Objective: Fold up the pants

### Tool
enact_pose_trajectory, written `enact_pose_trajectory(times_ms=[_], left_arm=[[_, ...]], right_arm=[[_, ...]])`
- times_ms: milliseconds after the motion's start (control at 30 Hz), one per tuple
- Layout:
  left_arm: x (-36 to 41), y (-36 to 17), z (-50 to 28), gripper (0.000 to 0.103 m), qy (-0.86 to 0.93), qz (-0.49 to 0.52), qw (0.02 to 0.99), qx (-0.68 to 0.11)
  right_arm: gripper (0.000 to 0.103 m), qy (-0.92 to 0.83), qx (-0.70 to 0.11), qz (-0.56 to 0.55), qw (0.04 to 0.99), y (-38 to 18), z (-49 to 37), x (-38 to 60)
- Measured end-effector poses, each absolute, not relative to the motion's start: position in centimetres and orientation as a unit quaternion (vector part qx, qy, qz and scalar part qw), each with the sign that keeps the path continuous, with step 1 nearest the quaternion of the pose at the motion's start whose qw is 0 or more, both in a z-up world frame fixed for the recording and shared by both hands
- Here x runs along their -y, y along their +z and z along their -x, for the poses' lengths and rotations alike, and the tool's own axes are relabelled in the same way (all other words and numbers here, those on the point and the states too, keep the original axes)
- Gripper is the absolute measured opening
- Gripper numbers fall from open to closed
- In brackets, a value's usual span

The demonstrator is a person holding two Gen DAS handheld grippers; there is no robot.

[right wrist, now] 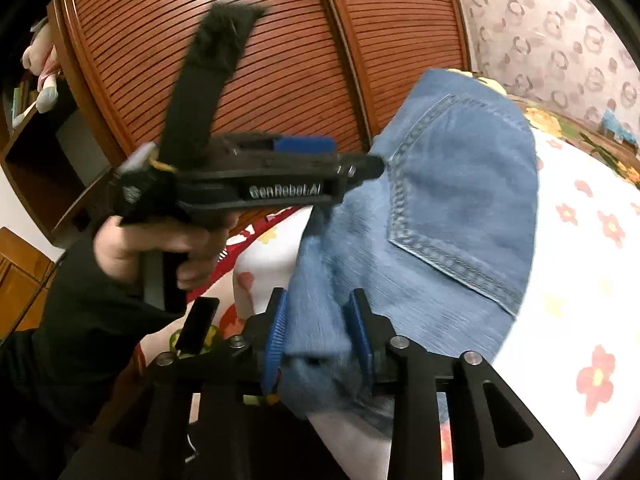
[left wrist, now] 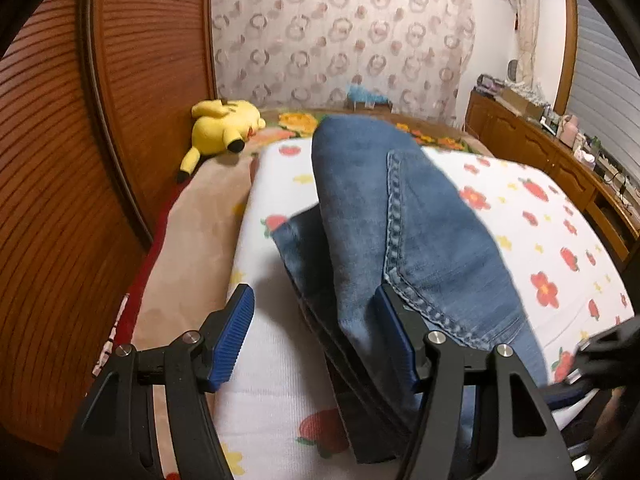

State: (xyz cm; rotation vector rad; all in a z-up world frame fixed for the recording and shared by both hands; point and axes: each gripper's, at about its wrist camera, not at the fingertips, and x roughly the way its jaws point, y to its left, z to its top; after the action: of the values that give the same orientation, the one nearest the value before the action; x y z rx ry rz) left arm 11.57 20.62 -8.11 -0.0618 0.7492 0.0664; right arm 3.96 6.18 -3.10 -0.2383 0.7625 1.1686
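Note:
Blue jeans (left wrist: 400, 216) lie folded on the white floral bedspread (left wrist: 276, 364), back pocket up. My left gripper (left wrist: 316, 336) is open; its right finger (left wrist: 394, 332) rests against the jeans' near edge, and the left finger is over bare bedspread. In the right wrist view the jeans (right wrist: 460, 200) fill the centre. My right gripper (right wrist: 320, 340) has a bunch of denim between its blue pads, which stand somewhat apart around it. The left gripper's body (right wrist: 260, 184), held in a hand, sits to the left.
A yellow plush toy (left wrist: 224, 126) lies at the bed's far left, by the wooden slatted wardrobe doors (left wrist: 60, 200). A patterned curtain (left wrist: 340, 40) hangs behind the bed. A wooden dresser (left wrist: 540, 152) with clutter runs along the right.

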Motion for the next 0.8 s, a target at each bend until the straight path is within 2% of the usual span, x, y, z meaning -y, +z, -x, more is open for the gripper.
enact_pose_trajectory(times_ms=[233,500,800], left_arm=[[-21.3,-9.6,-12.0,0.064,0.034,0.038,0.921,-0.386],[-21.6,-9.4,-13.1,0.064,0.02,0.041,0.921,-0.387],[-22.5,-9.6,-15.3,0.064,-0.008,0.08,0.915,-0.395]], right_arm=[[0.036,0.514,-0.323,0.103,0.788,-0.9,-3.9,-2.7],[0.056,0.466,-0.315,0.106,0.82,0.1,-7.1,-3.0],[0.058,0.448,-0.345,0.112,0.817,-1.7,-12.5,-6.3]])
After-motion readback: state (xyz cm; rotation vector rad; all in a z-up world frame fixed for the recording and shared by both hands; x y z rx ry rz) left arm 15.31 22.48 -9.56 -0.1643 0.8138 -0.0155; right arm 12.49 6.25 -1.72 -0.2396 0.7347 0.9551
